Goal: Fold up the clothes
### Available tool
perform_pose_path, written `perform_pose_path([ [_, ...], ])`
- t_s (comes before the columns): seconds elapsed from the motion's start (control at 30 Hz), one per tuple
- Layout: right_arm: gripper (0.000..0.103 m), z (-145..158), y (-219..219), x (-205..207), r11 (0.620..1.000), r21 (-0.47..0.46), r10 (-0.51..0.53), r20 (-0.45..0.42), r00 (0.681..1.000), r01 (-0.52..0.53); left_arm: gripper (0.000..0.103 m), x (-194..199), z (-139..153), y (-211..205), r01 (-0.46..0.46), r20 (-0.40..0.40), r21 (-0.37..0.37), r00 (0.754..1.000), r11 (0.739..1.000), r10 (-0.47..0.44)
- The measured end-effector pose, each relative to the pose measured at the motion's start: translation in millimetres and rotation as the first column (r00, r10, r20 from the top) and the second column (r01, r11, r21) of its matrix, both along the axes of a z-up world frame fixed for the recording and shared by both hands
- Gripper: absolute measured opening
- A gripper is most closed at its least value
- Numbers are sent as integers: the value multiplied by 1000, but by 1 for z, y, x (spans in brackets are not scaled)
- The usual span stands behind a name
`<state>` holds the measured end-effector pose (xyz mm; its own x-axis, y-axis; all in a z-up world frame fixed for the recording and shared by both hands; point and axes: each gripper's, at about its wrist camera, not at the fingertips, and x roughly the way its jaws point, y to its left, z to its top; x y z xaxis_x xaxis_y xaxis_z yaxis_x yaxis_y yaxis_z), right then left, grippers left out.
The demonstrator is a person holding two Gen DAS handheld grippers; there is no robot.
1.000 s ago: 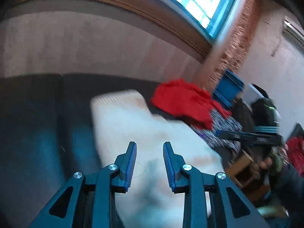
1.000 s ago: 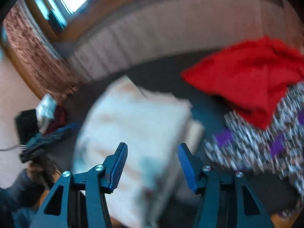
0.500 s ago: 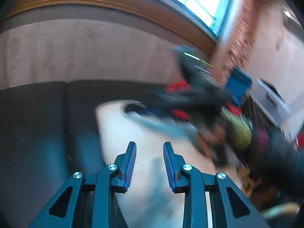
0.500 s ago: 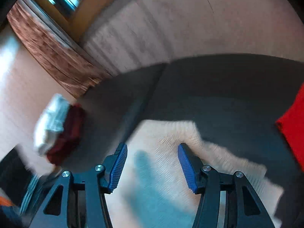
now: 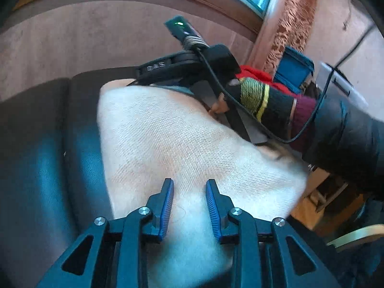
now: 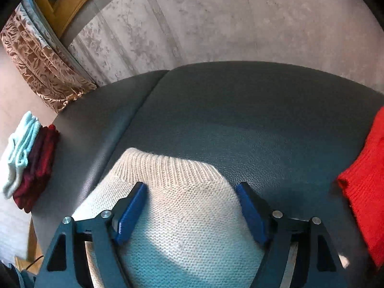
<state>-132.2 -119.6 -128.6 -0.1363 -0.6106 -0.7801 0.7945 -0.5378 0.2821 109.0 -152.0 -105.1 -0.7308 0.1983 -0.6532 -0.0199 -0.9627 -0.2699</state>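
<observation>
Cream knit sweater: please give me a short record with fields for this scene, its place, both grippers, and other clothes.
garment: cream knit sweater, ribbed hem toward the wall
surface: dark sofa seat
right gripper: open, fingers astride the hem end
left gripper: open, over the sweater's near part
other clothes: red knit garment at right; folded pile, pale and dark red, at left

Right gripper (image 6: 190, 212) fingers (image 6: 130, 212) spread wide, straddling cream sweater (image 6: 182, 216) on dark couch (image 6: 240, 120).
</observation>
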Motion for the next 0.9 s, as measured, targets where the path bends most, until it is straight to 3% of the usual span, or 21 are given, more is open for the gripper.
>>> perform_pose_path([
  [0.13, 77, 30, 16, 13, 995, -95, -12, -78, 997, 5, 29, 19, 15, -12, -63, -31, -18, 998, 998, 63],
  [0.27, 76, 70, 35, 50, 978, -152, 126, -108, 986, -142, 29, 22, 27, -12, -75, -70, -36, 995, 997, 72],
  [0.33, 76, 76, 46, 73, 973, -104, 190, -128, 973, -204, 29, 10, 30, -12, -83, -75, -43, 994, 996, 79],
  [0.47, 76, 54, 75, 91, 981, -23, 190, -101, 977, -193, 30, -14, 36, -12, -99, -85, -57, 992, 993, 94],
  [0.57, 77, 29, 97, 98, 987, 25, 160, -73, 984, -159, 30, -40, 12, -11, -81, 39, -49, 996, 996, 83],
  [0.67, 77, 9, 118, 110, 987, -41, 150, -148, 978, -158, 29, -33, -1, -12, -104, 37, 26, 994, 994, 103],
  [0.9, 78, 5, 125, 125, 984, -69, 154, -150, 976, -166, 29, -24, 1, -9, -118, 26, 63, 993, 991, 117],
])
